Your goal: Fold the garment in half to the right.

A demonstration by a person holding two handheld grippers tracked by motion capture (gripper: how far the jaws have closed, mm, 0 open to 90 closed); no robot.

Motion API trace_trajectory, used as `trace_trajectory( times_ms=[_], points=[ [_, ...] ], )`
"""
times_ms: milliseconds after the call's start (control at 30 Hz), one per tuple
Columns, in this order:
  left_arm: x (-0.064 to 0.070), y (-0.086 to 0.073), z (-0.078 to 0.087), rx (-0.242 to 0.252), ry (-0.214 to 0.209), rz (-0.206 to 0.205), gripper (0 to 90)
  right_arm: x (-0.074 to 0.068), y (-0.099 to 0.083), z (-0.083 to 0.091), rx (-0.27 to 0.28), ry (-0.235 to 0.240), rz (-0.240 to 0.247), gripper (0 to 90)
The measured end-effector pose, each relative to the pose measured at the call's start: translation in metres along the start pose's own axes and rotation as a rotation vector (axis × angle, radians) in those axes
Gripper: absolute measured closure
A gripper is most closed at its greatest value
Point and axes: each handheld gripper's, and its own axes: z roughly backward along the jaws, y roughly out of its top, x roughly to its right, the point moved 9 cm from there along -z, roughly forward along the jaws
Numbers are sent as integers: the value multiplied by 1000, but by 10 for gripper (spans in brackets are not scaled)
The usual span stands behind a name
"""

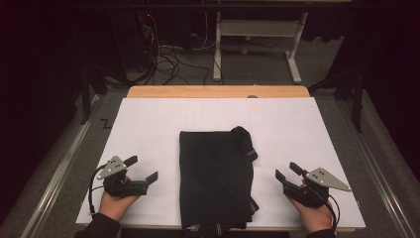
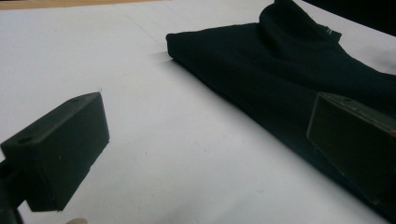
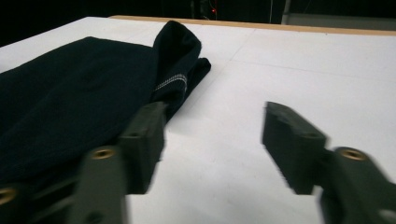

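White table [image 1: 148, 124]; black garment [image 1: 215, 173] between spread claws, untouched.

- One black folded garment [image 1: 215, 181], lying in the middle of the surface.
- One white sheet [image 1: 148, 129] covering the surface.
- One wooden surface [image 1: 198, 91], its bare edge showing along the far side of the sheet.
- Two tools: the left tool [image 1: 143, 168] to the left of the garment, the right tool [image 1: 286, 171] to its right.
- Two black jaws on each tool, four jaws in all, each pair standing apart.
- Two grey three-cornered plates, one on top of each tool.
- Two hands, one holding each tool.
- One white table frame [image 1: 257, 29] on the floor beyond the surface.
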Motion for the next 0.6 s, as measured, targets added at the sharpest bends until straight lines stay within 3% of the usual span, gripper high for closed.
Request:
trace_trajectory(
  times_ms=[100,333,433,600],
  points=[
    [0,0,1,3,-1,3,0,-1,1,-3,1,2,3,196],
    [0,2,4,13,1,2,0,-2,8,3,36,-4,-3,1],
    [1,3,6,22,3,2,0,-5,12,14,65,13,6,0],
    [2,5,5,26,-1,-8,0,-5,13,25,86,0,33,0]
  ],
)
